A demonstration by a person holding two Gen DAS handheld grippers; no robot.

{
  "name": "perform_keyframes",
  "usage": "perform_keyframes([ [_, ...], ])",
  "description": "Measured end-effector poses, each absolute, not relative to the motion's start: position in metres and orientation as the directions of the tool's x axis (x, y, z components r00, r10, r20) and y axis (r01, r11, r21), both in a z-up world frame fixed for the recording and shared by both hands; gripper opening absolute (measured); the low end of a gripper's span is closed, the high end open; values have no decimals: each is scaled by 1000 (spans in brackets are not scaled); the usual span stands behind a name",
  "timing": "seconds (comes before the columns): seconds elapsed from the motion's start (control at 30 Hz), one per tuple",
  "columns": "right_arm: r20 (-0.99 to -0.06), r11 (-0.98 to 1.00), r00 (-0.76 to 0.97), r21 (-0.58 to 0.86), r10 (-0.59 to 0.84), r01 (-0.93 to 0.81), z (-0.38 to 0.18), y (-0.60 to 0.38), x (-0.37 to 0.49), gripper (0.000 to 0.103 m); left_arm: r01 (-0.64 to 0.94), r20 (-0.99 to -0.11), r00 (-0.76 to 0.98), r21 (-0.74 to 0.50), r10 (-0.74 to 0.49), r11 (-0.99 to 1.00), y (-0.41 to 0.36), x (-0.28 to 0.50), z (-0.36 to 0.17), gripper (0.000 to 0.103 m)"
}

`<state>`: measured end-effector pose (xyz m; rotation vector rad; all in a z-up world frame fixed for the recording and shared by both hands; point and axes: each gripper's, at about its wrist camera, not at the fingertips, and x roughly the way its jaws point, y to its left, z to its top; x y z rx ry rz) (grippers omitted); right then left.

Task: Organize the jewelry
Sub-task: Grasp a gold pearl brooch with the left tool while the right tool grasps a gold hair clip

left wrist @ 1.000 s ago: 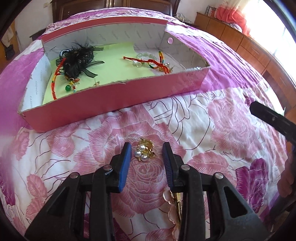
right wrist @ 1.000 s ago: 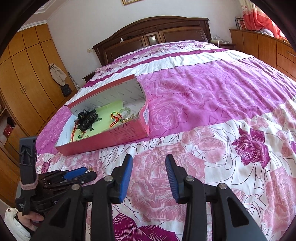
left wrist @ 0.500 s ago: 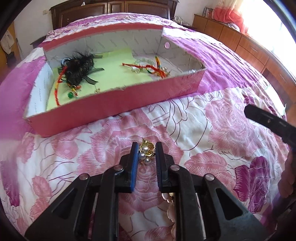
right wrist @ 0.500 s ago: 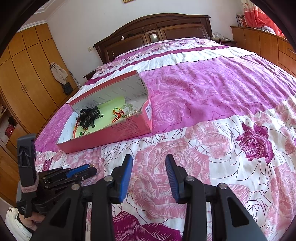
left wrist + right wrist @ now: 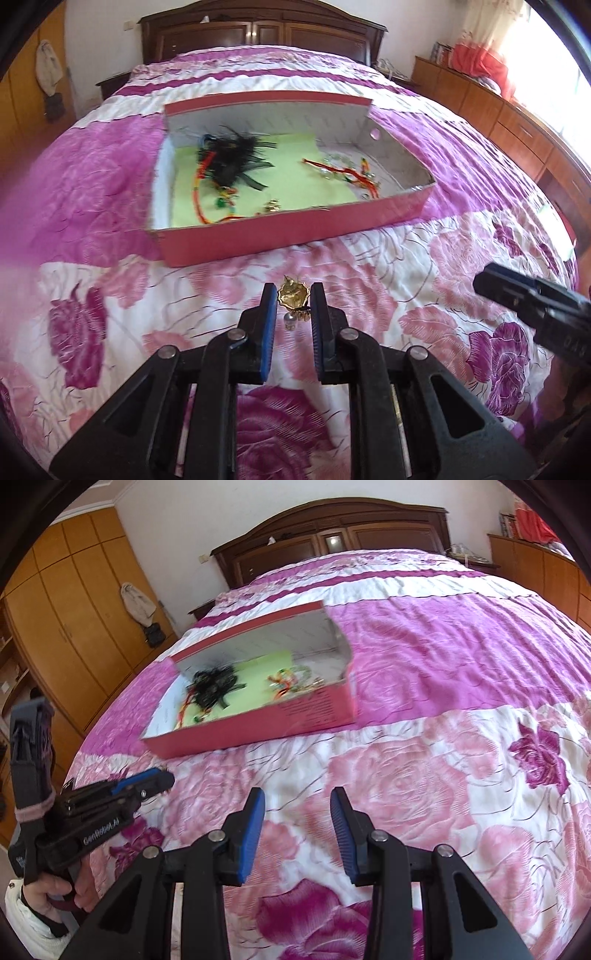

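My left gripper (image 5: 293,297) is shut on a gold brooch with hanging pearls (image 5: 292,296), held above the flowered bedspread (image 5: 388,302). Ahead lies an open pink box (image 5: 295,232) lined with green paper. Inside it lie a black feathered hair piece (image 5: 231,160), a red-orange cord (image 5: 196,199) and beaded bracelets (image 5: 345,170). My right gripper (image 5: 297,805) stands open over the bedspread with nothing between its fingers. In the right wrist view the left gripper (image 5: 155,781) shows at the left, and the pink box (image 5: 258,723) lies beyond it.
A dark wooden headboard (image 5: 258,33) closes the far end of the bed. Wooden cabinets (image 5: 517,122) run along the right and a wardrobe (image 5: 74,627) along the left. A hand in a white sleeve (image 5: 44,897) holds the left gripper's handle.
My left gripper closed on the pearl brooch and lifted it off the bedspread, away from the box. The right gripper shifted a little sideways and stayed open.
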<state>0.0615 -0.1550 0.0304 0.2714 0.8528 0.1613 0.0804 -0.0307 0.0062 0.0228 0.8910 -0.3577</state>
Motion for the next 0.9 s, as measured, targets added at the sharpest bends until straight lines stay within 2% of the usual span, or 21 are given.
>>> perform_keyframes([
  [0.6, -828, 945, 455, 290, 327, -151, 5, -82, 68, 40, 229, -750, 607, -151, -262, 962, 11, 73, 5, 10],
  [0.9, -865, 952, 404, 239, 298, -191, -11, -61, 72, 40, 221, -755, 602, -157, -261, 963, 14, 75, 0, 10],
])
